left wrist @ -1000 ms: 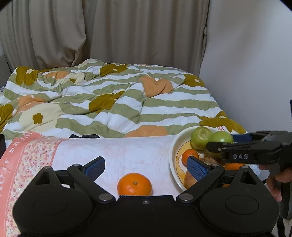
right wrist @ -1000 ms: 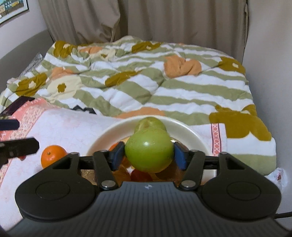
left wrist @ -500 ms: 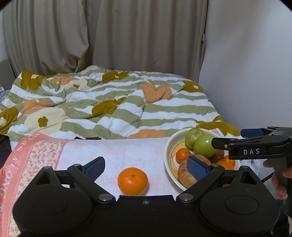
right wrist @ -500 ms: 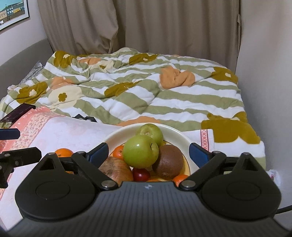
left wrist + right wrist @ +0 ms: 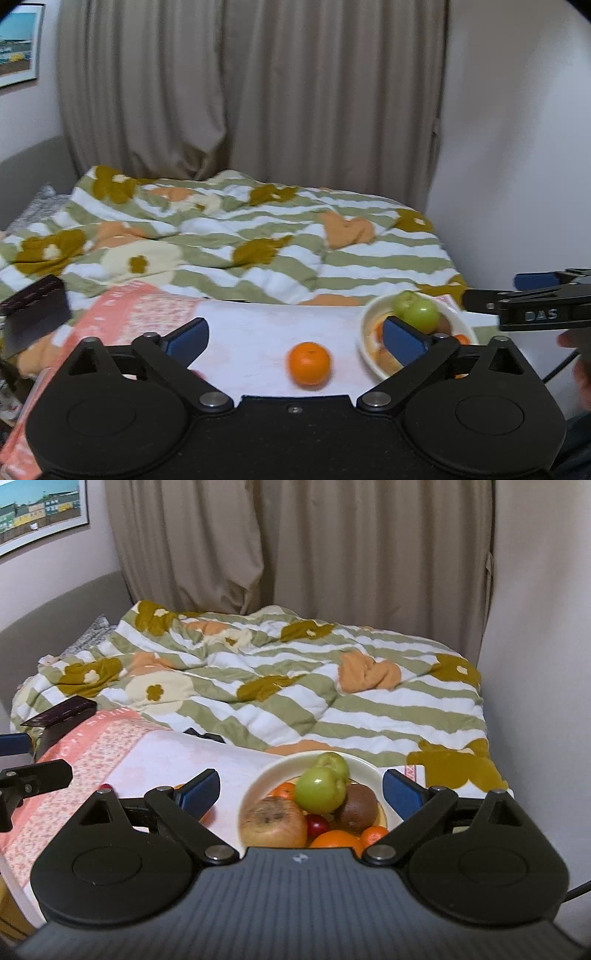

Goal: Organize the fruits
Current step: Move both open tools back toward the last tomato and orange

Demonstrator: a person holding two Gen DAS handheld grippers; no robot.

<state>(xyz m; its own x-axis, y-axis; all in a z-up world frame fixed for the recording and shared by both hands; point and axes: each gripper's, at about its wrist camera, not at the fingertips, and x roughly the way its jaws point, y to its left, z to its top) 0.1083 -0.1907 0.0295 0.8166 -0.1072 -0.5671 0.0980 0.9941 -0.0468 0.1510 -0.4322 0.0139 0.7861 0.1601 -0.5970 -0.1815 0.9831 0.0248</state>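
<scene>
Left tool (image 5: 293,338) and right tool (image 5: 301,788), each with blue-padded fingers spread wide and released, grasping nothing. A round orange mandarin (image 5: 308,363) lies alone on the white-and-pink patterned cloth (image 5: 255,332) of the tabletop, near the cream ceramic bowl (image 5: 255,786). The bowl holds two green apples (image 5: 320,789), a brown kiwi, a blemished apple, a small red fruit and oranges, below the right tool.

Bowl (image 5: 258,775) of fruit at right on the cloth (image 5: 155,753), lone orange (image 5: 308,363) left of it, quilt (image 5: 295,686) behind, curtain (image 5: 295,554) farthest.
</scene>
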